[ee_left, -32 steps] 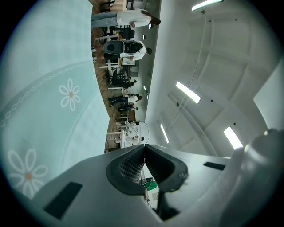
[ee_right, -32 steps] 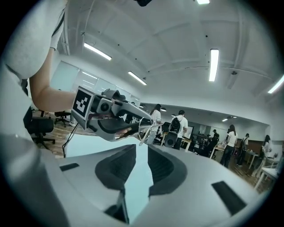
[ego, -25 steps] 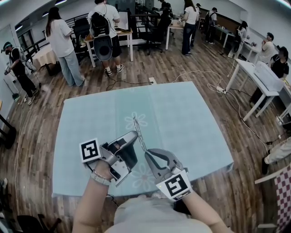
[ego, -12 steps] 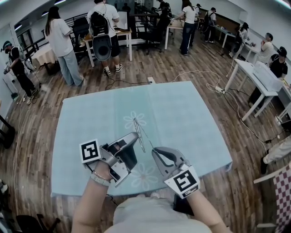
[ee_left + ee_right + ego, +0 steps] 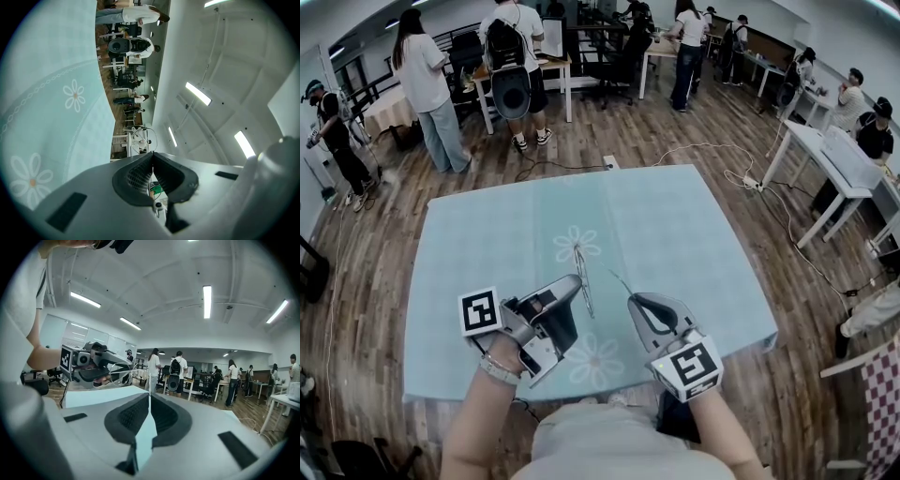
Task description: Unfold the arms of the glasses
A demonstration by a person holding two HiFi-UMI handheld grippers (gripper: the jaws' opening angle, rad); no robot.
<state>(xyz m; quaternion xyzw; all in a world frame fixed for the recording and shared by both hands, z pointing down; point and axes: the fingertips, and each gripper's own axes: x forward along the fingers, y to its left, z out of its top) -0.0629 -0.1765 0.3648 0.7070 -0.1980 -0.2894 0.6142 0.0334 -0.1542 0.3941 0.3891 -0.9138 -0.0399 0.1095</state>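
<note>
the left hand-held gripper (image 5: pixel 577 281) is clamped shut on the wire frame of the glasses (image 5: pixel 580 261), likely to steady them upright above the table (image 5: pixel 703 225), near the middle of its near edge. the right hand-held gripper (image 5: pixel 633 300) is pinched tight on one thin arm (image 5: pixel 622 283), seemingly to swing it outward. the frame stands just beyond the left tips, the right tips apart at the arm's end.

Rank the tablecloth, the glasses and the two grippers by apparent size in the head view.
1. Tablecloth, by far the largest.
2. Left gripper and right gripper: too alike to rank.
3. Glasses, a thin wire frame, smallest.
</note>
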